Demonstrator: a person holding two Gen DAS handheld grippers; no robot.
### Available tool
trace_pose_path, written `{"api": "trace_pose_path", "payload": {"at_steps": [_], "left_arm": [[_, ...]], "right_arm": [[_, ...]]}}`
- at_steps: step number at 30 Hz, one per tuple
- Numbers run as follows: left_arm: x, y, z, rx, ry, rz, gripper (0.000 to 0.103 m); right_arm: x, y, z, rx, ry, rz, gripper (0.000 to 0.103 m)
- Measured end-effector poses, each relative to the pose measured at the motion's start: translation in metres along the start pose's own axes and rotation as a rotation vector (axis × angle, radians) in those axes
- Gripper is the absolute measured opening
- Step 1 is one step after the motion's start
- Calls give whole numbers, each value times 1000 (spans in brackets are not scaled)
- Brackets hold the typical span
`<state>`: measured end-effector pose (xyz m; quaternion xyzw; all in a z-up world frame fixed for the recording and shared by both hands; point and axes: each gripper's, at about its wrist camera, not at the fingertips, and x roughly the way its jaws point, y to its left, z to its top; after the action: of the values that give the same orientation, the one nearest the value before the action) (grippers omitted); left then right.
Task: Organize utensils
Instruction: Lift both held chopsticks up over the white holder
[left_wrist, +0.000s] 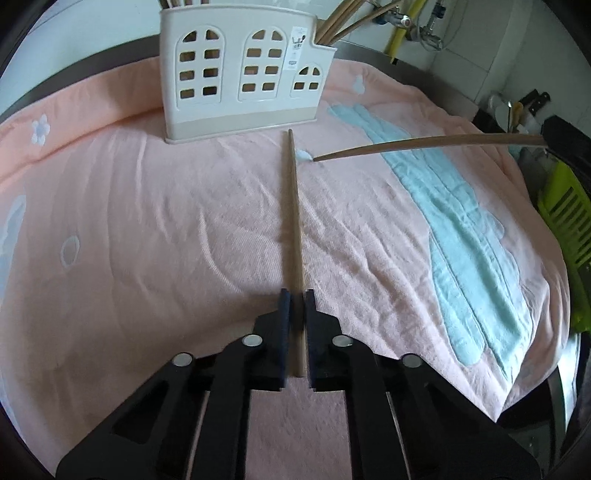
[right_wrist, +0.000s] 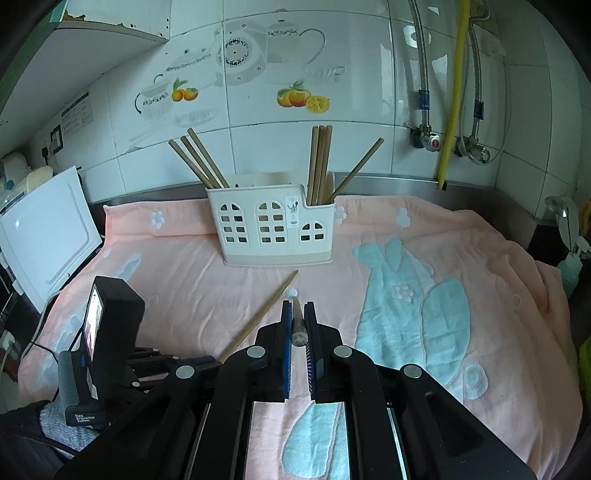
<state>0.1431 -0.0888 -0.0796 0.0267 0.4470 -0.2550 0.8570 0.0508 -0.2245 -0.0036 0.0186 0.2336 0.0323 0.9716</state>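
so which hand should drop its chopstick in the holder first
Probably right: its tongs already grip a chopstick aimed at the holder. The left tongs only straddle theirs, apparently still on the towel.

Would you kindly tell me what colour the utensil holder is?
The windowed plastic utensil holder is cream-white with a beige base, clearest in the right wrist view.

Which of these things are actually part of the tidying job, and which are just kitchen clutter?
Part of the job:
left gripper with its chopstick
right gripper with its chopstick
utensil holder

Just lying about:
pink towel
white board
green rack
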Motion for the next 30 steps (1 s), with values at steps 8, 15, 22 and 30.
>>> {"api": "trace_pose_path", "payload": {"at_steps": [8,15,22,30], "left_arm": [[-57,0,24,28,-166,-16,6],[-98,6,58,47,-276,-25,5],[-121,12,97,45,-326,-31,5],[-162,8,138,70,-432,-8,5]], "right_arm": [[-5,-3,22,-19,-18,34,7],[-5,-1,59,-65,-39,68,7],[-9,0,113,-104,-94,89,7],[-10,3,168,-119,-146,118,7]]}}
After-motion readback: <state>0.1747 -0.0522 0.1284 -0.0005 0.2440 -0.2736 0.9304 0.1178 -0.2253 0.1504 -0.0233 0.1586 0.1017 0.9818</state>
